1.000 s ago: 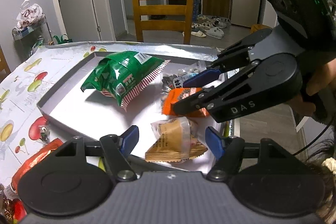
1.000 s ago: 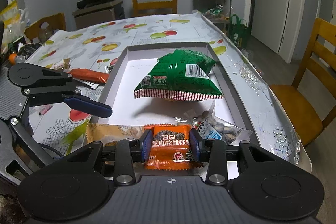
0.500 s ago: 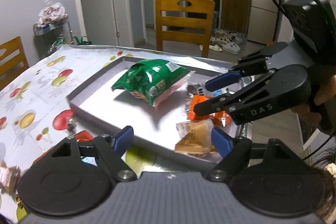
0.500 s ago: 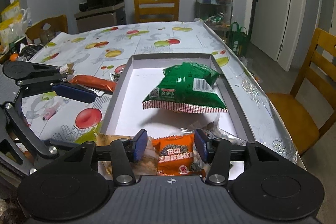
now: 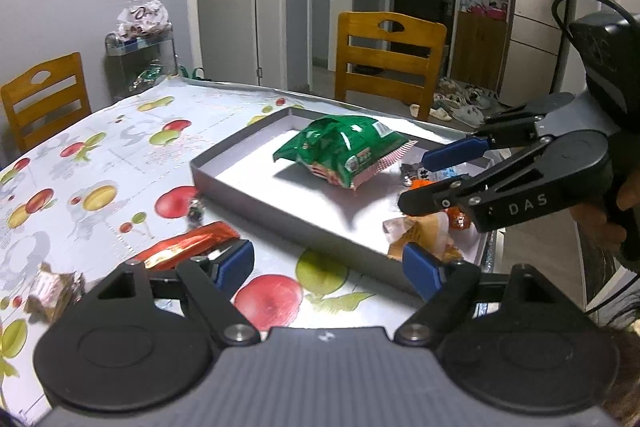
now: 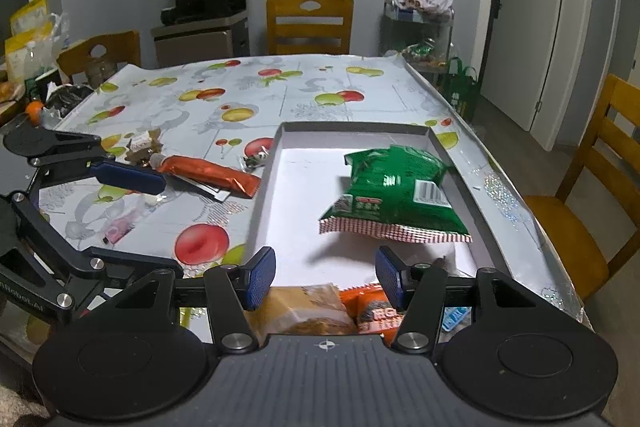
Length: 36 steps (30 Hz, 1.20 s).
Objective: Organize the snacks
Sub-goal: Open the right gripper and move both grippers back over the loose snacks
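Tablecloth [image 6: 280,95] with printed fruit covers the whole table, and everything stands on it. Near its right edge lies a shallow grey tray [image 6: 267,187] with a white floor. A green snack bag [image 6: 394,195] rests in the middle of the tray, toward the right wall, with its red-checked seam turned to the near end. At the near end of the tray lie three smaller packets close together: a tan pastry packet [image 6: 304,311], an orange snack packet [image 6: 372,311] just beside it on the right, and a clear packet with blue print [image 5: 440,173] at the near right corner.

Outside the tray, just beside its left wall, a long orange-red wrapper [image 6: 208,173] lies on the tablecloth. Some small wrapped sweets [image 6: 142,145] are near its far end.

The left gripper [image 5: 328,265] hangs over the tablecloth beside the near left corner of the tray, its jaws spread wide with nothing between them. The right gripper [image 6: 326,277] hangs above the near end of the tray; its jaws have just been opening, and the pads touch no packet, though the tan and orange packets show below the gap.
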Each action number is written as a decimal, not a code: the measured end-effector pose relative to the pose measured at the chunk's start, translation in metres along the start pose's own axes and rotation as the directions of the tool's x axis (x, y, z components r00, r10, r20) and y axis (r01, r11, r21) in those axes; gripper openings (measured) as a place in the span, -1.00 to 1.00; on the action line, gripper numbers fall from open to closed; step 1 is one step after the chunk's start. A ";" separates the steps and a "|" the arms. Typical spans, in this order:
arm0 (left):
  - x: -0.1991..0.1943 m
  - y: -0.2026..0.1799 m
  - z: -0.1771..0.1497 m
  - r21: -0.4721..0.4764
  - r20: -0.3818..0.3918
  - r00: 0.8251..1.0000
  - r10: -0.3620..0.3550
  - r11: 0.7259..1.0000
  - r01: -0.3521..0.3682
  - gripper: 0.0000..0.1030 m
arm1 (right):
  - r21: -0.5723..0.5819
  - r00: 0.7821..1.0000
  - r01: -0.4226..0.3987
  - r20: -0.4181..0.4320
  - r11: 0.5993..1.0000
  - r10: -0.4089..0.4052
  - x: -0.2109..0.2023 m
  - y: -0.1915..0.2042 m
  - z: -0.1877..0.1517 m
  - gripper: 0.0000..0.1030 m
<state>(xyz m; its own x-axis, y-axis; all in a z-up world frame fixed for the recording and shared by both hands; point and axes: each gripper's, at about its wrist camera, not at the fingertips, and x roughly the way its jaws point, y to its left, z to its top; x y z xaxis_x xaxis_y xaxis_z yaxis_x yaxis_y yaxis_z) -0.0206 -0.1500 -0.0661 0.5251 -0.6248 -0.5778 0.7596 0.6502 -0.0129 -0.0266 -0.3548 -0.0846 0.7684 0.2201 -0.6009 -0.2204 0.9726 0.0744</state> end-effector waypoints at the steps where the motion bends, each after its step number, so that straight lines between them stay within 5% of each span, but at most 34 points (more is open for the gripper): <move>1: -0.003 0.001 -0.002 -0.004 0.003 1.000 0.004 1.000 -0.004 0.59 | 0.001 1.000 -0.003 0.000 1.000 0.003 0.000 0.003 0.001 0.11; 21: -0.069 0.056 -0.049 -0.165 0.009 0.982 0.190 0.969 -0.185 0.59 | -0.030 0.987 -0.161 0.019 0.986 0.162 0.016 0.069 0.034 0.18; 36: -0.049 0.083 -0.073 -0.247 -0.097 0.944 0.316 0.911 -0.330 0.59 | -0.103 0.981 -0.195 -0.035 0.975 0.192 0.041 0.098 0.033 0.22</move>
<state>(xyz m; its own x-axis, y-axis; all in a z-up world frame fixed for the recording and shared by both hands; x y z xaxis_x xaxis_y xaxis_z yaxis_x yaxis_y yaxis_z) -0.0118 -0.0336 -0.0986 0.6983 -0.3426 -0.6285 0.4238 0.9055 -0.0227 0.0027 -0.2481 -0.0755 0.6905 0.4000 -0.6026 -0.4267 0.8980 0.1072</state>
